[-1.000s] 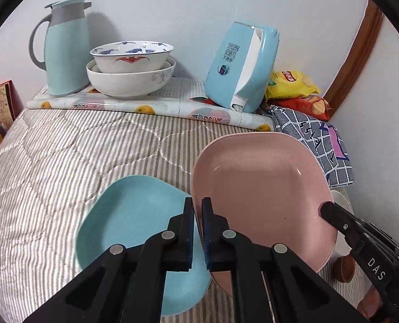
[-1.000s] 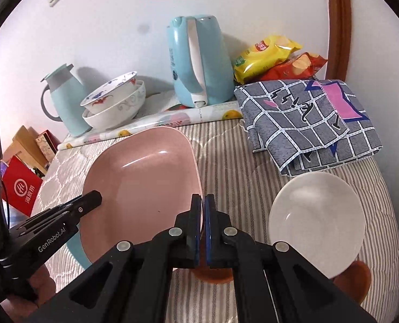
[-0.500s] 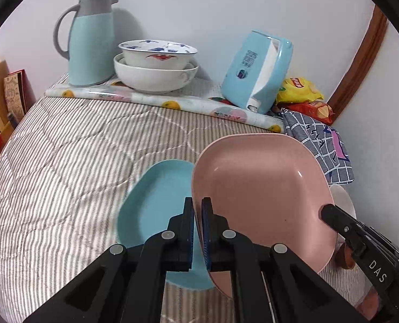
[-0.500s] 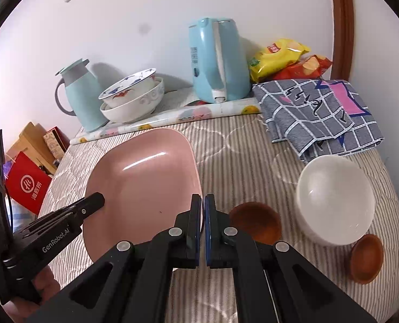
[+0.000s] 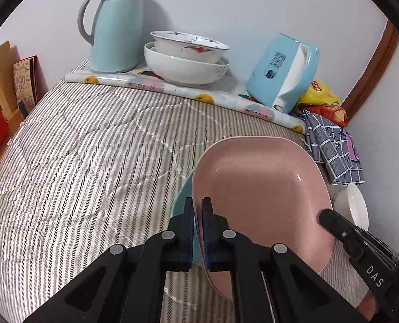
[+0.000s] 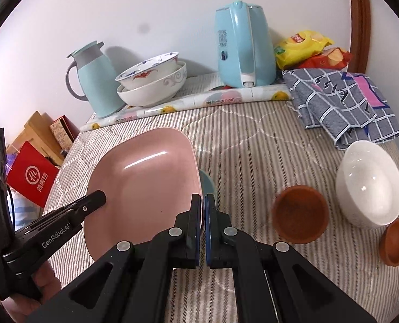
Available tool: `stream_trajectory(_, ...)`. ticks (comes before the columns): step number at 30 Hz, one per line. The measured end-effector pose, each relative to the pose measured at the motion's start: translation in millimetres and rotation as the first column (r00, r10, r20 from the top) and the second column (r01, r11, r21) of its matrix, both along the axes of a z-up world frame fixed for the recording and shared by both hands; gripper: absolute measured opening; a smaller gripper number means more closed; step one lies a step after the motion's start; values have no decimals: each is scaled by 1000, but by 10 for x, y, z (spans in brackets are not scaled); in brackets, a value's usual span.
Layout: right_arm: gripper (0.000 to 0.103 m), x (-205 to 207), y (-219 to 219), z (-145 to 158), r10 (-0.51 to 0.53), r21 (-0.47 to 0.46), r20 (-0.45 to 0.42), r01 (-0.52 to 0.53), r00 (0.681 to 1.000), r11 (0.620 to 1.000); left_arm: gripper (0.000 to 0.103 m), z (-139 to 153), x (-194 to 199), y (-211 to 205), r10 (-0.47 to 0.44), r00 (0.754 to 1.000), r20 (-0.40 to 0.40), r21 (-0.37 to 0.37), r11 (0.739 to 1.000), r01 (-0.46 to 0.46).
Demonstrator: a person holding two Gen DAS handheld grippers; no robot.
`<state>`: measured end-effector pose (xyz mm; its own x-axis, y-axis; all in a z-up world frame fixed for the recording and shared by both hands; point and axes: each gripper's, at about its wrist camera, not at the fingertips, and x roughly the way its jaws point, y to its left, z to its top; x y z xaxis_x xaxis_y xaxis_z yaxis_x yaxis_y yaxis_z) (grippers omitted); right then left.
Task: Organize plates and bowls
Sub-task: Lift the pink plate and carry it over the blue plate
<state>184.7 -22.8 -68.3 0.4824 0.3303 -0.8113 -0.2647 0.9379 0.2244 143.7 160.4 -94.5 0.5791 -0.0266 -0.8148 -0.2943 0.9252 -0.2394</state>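
A pink square plate (image 5: 261, 193) (image 6: 145, 183) is held above the striped table by both grippers. My left gripper (image 5: 197, 207) is shut on its left rim. My right gripper (image 6: 202, 204) is shut on its right rim. A light blue plate (image 5: 181, 202) (image 6: 207, 184) lies on the table under the pink plate, almost wholly hidden. A white bowl (image 6: 369, 185) (image 5: 351, 204) and two brown dishes, a large one (image 6: 300, 214) and a small one (image 6: 394, 242), sit to the right. Two stacked bowls (image 5: 186, 59) (image 6: 152, 83) stand at the back.
A pale blue thermos jug (image 5: 115, 24) and a blue electric kettle (image 6: 242, 45) stand at the back on a patterned mat (image 5: 221, 99). Snack bags (image 6: 307, 48) and a checked cloth (image 6: 342, 102) lie back right. Red and brown boxes (image 6: 32, 177) sit off the left table edge.
Both grippers have carried the pink plate left over the light blue plate, which now shows only as a thin edge. The white bowl and brown dishes have come into view on the right.
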Motion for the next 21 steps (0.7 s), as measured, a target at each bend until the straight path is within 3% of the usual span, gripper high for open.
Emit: stream_trajectory(21,6,39,132,-340,-41,-55,-82,37,996,998,6,-281,291,128,-68,998,-9,-51,996,67)
